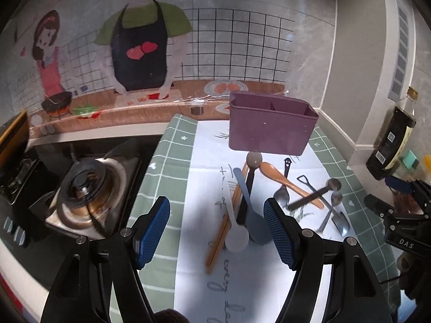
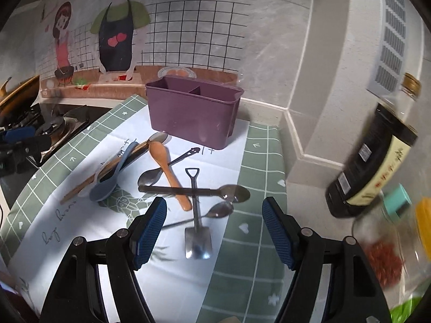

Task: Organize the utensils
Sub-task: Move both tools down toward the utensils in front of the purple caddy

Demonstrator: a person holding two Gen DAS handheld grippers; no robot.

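A purple two-compartment utensil holder stands empty at the back of the cloth. Before it lie scattered utensils: wooden chopsticks, a blue spoon, a white spoon, a wooden spoon, several metal spoons and a shovel-shaped spoon. My left gripper is open above the blue and white spoons. My right gripper is open above the shovel spoon.
A green checked cloth covers the counter. A gas stove sits to the left. A dark sauce bottle and jars stand at the right. The wall is behind the holder.
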